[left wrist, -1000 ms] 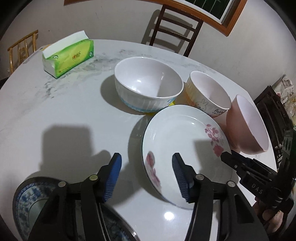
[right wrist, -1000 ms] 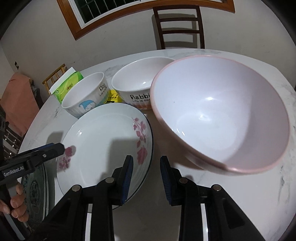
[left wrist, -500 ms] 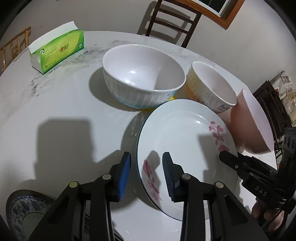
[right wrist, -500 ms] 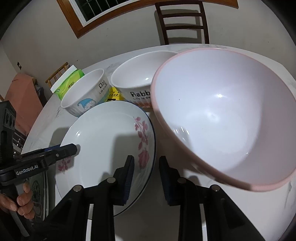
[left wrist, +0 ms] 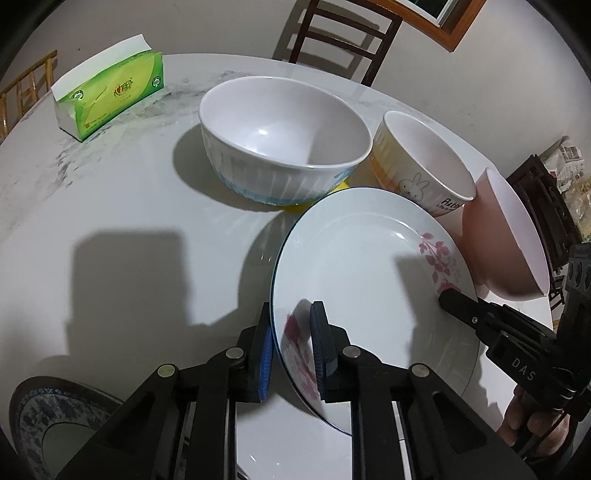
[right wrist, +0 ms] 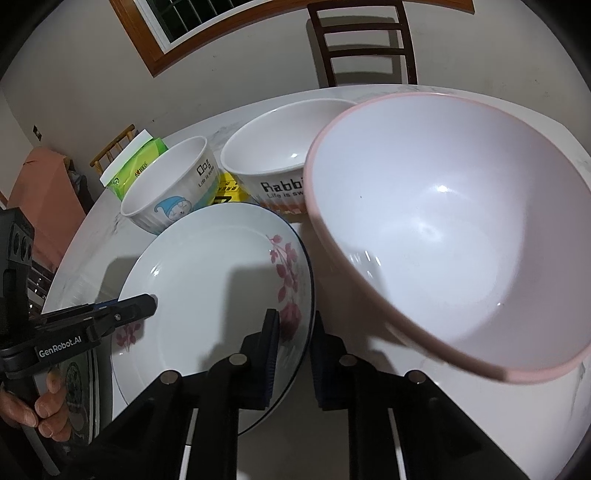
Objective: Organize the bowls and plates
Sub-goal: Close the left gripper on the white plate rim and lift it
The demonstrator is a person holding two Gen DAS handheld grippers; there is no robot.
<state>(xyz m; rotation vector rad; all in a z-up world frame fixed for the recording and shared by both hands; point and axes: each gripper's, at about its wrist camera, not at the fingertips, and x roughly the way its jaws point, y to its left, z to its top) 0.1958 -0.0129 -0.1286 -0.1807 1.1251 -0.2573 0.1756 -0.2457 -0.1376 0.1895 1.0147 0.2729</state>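
Two hand-held grippers clamp opposite edges of one flowered plate [left wrist: 369, 266]: the left hand-held gripper [left wrist: 291, 350] has just been closing, and its blue pads [left wrist: 265, 354] now pinch the plate's rim, one under and one over; the right hand-held gripper [right wrist: 293, 360] has likewise been closing and grips the rim beside the pink flower print. The plate sits tilted between them above the pale marbled worktop [left wrist: 110, 192]. Below the left hand-held gripper, at the near edge, lies a blue patterned plate [left wrist: 33, 413]. Just beyond the right hand-held gripper and to its right stands a pink bowl [right wrist: 461, 236], tipped toward the camera. Past the flowered plate, ahead of both hand-held grippers, stand a ribbed white bowl [left wrist: 284, 140] with a blue base and a rabbit bowl [left wrist: 421, 166], side by side. Farther off, left of the ribbed bowl, is a green tissue pack [left wrist: 110, 88], and beyond the worktop a dark wooden chair [left wrist: 343, 33] stands against the wall.
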